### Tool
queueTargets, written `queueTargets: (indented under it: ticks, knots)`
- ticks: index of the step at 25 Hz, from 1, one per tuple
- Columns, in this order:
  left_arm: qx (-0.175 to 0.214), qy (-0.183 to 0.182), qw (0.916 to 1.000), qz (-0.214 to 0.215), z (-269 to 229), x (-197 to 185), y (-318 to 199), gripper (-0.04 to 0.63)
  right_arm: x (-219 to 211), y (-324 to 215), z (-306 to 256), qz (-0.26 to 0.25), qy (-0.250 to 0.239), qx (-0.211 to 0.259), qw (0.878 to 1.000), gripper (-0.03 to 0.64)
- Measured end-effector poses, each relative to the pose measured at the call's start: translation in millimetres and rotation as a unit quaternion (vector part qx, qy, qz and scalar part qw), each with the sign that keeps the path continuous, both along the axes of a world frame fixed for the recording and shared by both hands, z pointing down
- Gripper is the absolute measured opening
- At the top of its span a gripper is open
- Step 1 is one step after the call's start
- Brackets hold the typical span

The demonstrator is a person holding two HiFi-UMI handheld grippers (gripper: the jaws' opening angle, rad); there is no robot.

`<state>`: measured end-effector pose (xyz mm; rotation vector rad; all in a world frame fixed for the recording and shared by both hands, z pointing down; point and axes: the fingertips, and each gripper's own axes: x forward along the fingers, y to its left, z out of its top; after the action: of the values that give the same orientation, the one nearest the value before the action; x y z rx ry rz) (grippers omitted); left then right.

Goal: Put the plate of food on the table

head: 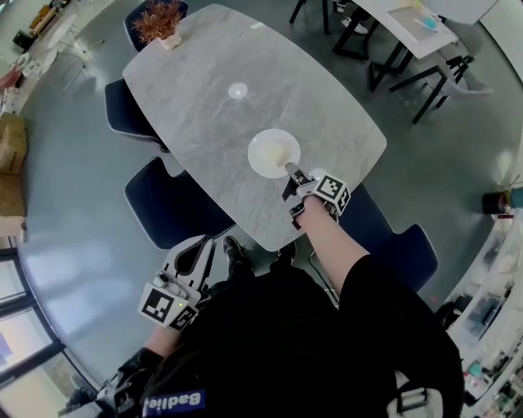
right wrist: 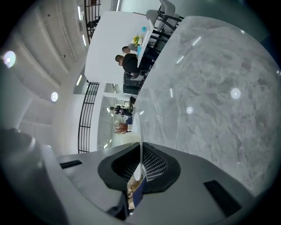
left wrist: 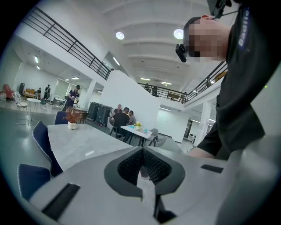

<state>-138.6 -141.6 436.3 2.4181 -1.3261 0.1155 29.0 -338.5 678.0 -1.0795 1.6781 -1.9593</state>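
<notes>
A white plate (head: 272, 152) with pale food that is hard to make out sits low over the near part of the grey marble table (head: 196, 98). My right gripper (head: 291, 170) is shut on its near rim. In the right gripper view the plate (right wrist: 140, 132) shows edge-on as a thin white line running out from between the jaws of the right gripper (right wrist: 140, 170), with the table (right wrist: 210, 101) close beside it. Whether the plate rests on the table I cannot tell. My left gripper (head: 198, 246) hangs beside my body, off the table, shut and holding nothing (left wrist: 142, 165).
A potted dried plant (head: 159, 22) stands at the table's far end. Dark blue chairs (head: 176, 202) line the table's left side, and another (head: 384, 233) is under my right arm. More tables and chairs (head: 409, 41) stand at the back right, where people sit (left wrist: 120, 118).
</notes>
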Motion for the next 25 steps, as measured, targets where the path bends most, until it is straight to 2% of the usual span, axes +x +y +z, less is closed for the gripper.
queueTargets:
  ticks: [12, 25]
  knots:
    - [-0.021, -0.003, 0.9997, -0.011, 11.9, -23.6, -7.1, 0.007, -16.1, -41.0, 51.1, 0.026, 0.033, -0.037, 0.998, 0.017]
    - [-0.033, 0.007, 0.9991, -0.024, 18.4, -41.6, -10.4, 0.008, -20.7, -50.0, 84.7, 0.036, 0.067, -0.071, 0.995, 0.018]
